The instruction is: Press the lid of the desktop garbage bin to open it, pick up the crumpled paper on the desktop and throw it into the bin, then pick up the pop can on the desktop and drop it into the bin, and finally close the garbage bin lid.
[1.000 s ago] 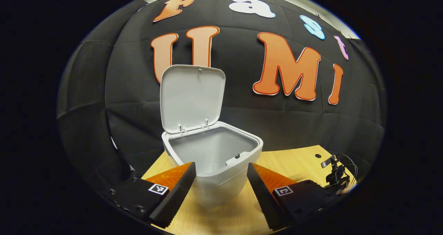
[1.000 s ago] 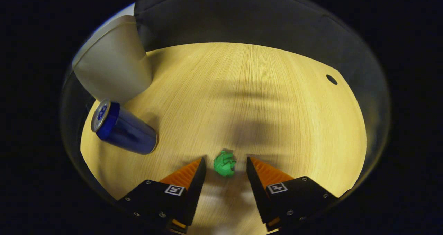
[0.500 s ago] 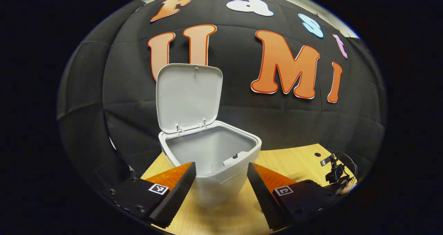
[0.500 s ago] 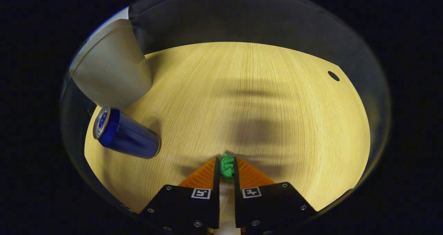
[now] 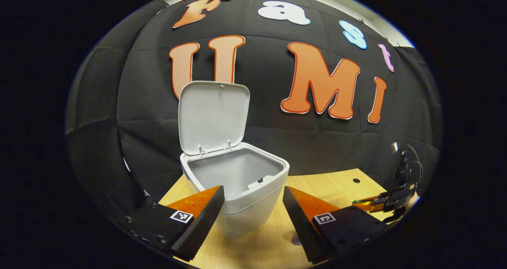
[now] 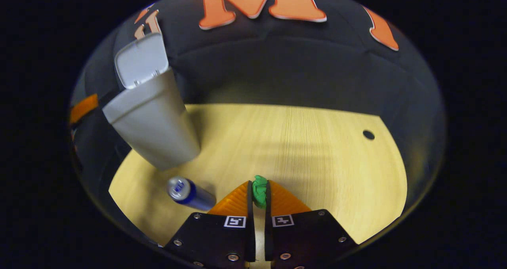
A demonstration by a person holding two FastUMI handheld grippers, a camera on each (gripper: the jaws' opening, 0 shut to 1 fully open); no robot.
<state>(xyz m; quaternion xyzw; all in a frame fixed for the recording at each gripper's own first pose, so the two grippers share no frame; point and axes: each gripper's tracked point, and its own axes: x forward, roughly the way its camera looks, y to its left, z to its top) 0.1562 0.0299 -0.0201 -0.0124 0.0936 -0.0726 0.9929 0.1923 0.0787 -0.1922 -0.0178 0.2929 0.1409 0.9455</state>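
right gripper (image 6: 258,191): fingers pinched on small green crumpled paper ball (image 6: 260,189), above light wooden desktop (image 6: 317,150) | left gripper (image 5: 253,205): fingers wide apart, empty | white plastic bin (image 5: 237,182): lid up | risk: shallow tip pinch (paper may slip mid-carry)

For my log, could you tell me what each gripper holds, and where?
The right gripper pinches the paper by its sides at the fingertips; the left gripper holds nothing.
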